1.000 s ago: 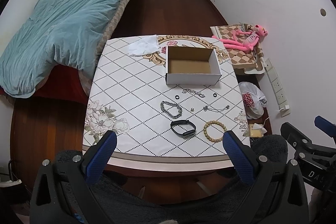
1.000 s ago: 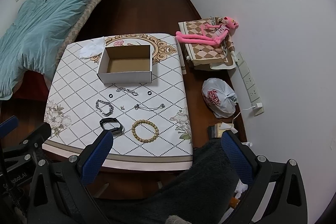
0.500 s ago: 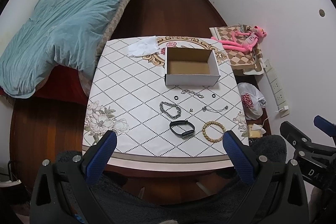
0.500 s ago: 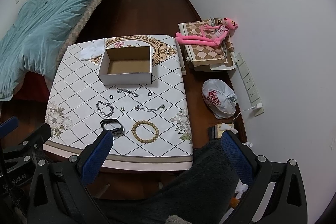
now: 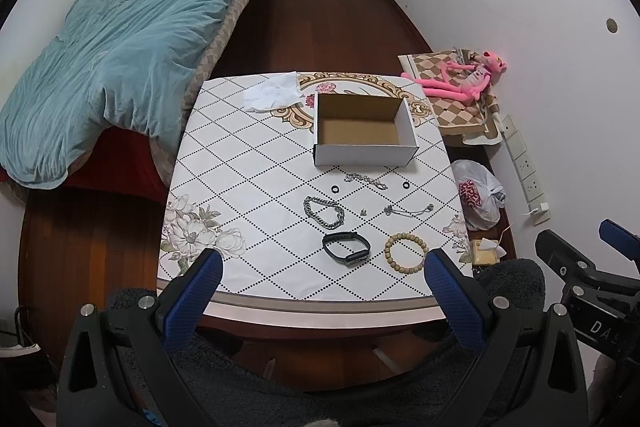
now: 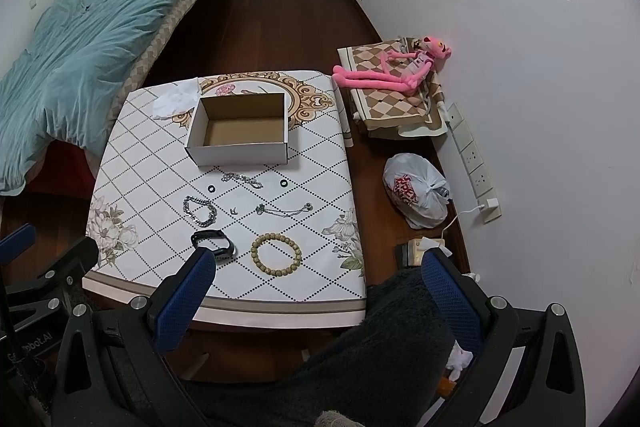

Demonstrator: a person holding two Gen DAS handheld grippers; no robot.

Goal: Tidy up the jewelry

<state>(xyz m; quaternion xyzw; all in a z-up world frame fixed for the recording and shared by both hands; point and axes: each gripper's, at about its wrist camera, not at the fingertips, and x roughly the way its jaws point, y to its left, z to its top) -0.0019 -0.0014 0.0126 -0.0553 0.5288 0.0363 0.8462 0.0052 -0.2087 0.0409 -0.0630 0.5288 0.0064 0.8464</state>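
An open white cardboard box point(image 5: 365, 147) point(image 6: 240, 150) stands empty on the patterned table point(image 5: 240, 179). In front of it lie a silver chain bracelet point(image 5: 324, 213) point(image 6: 200, 211), a black band point(image 5: 346, 247) point(image 6: 216, 242), a wooden bead bracelet point(image 5: 405, 251) point(image 6: 276, 253), two black rings point(image 5: 334, 189) point(image 5: 407, 185), a thin chain point(image 5: 408, 211) and another silver piece point(image 5: 366, 180). My left gripper point(image 5: 322, 283) is open and empty, held back above the table's near edge. My right gripper point(image 6: 316, 279) is open and empty, near the table's near right corner.
A crumpled white tissue point(image 5: 272, 93) lies at the table's far left. A bed with a teal duvet point(image 5: 120, 59) is on the left. A pink plush toy point(image 5: 460, 77), a white plastic bag point(image 5: 478, 193) and a wall power strip point(image 5: 524, 167) are on the right.
Both grippers have drifted slightly; the views shift a little. Nothing on the table has moved.
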